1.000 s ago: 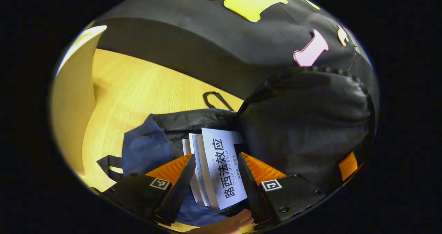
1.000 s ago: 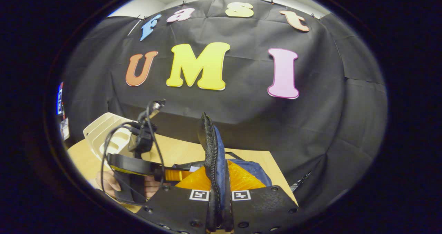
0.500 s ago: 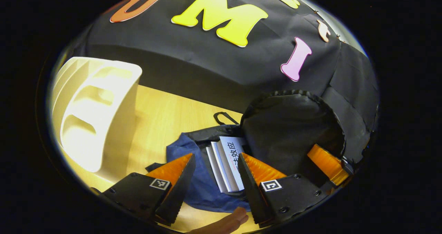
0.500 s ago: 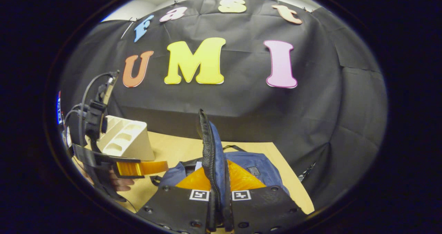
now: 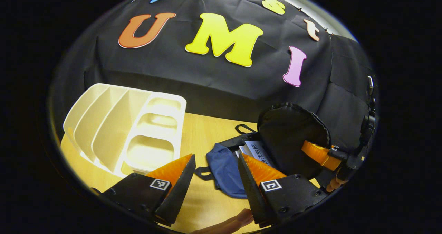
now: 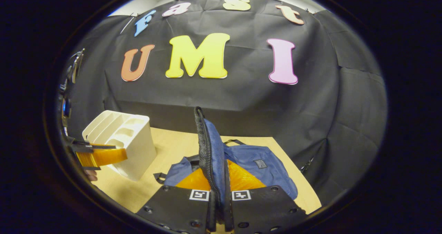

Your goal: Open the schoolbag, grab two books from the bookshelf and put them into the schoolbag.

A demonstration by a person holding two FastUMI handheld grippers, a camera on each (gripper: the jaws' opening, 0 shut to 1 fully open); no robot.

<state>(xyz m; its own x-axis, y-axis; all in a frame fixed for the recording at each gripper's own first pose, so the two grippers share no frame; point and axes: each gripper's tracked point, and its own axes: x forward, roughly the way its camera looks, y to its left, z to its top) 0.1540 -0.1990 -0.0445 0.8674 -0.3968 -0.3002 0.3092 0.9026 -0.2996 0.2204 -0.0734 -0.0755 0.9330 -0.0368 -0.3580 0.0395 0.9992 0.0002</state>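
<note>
The schoolbag (image 5: 224,165) lay on the table (image 5: 203,130), books (image 5: 257,151) inside. The right gripper (image 6: 217,192) pinched its flap (image 6: 207,147) upright; lowering it gently would suit. The left gripper (image 5: 215,178), spread and empty, had drawn back since 1 second ago, beside the bookshelf (image 5: 127,133).

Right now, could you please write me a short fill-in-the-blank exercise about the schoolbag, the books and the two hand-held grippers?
1. The right hand-held gripper is shut on the schoolbag's ____.
2. The books lie inside the ____.
3. The left hand-held gripper is ____ and holds nothing.
4. The white bookshelf stands on the wooden ____.

Missing words: flap; schoolbag; open; table
</note>
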